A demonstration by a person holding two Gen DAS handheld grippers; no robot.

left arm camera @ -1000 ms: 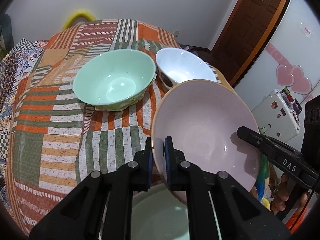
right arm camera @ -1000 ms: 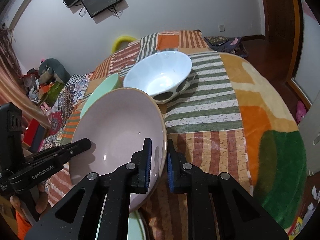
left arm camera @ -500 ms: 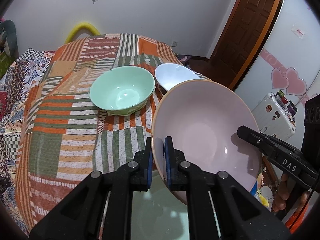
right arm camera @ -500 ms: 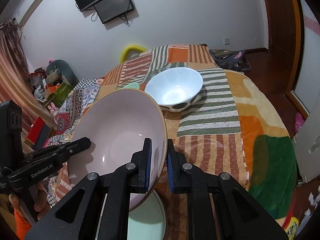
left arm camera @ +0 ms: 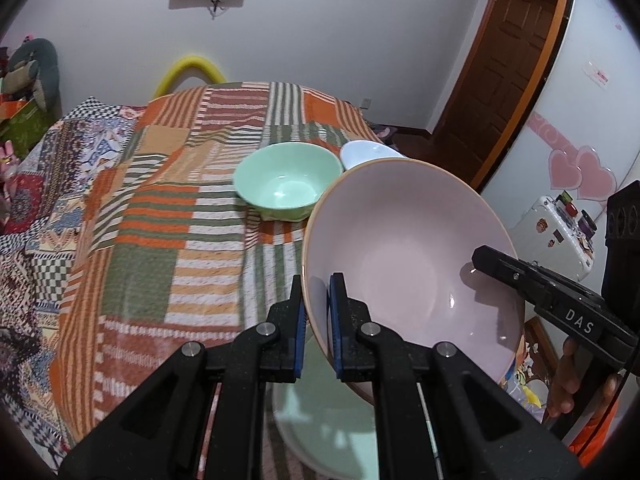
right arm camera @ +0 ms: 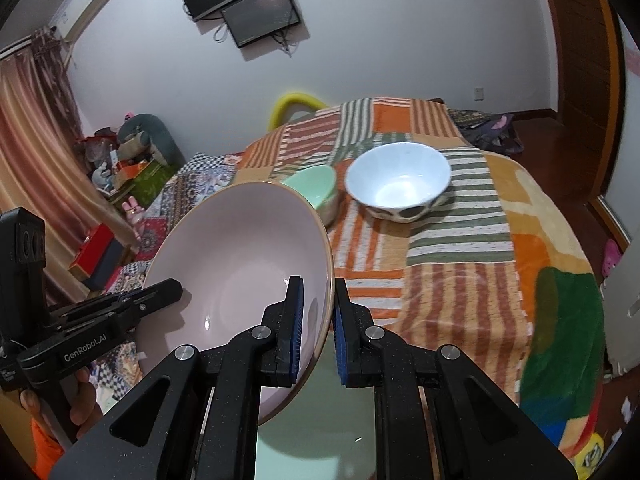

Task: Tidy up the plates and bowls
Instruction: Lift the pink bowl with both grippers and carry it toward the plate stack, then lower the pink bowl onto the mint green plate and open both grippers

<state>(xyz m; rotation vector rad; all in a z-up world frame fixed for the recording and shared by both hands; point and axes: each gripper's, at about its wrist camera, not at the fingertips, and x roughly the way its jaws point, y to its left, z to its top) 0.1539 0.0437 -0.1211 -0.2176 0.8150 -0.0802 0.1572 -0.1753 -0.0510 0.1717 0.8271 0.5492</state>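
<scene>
The pink bowl (left arm camera: 408,256) is held tilted above the patchwork blanket (left arm camera: 168,240), its rim clamped on opposite sides by the left gripper (left arm camera: 316,320) and the right gripper (right arm camera: 318,328), over a pale green plate (right arm camera: 320,432).

White walls (right arm camera: 400,40), wall-mounted screen (right arm camera: 260,16), brown wooden door (left arm camera: 508,68), striped patchwork bedspread (left arm camera: 168,216).

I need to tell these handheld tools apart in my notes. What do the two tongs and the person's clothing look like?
Both tongs are matte black with a speckled finish, silver round screws and blue ribbed pads. The left tongs carry white "GenRobot.AI" lettering on the side; the right tongs read "DAS". A boxy black block sits on each one's handle. An orange sleeve shows at the left hand.
</scene>
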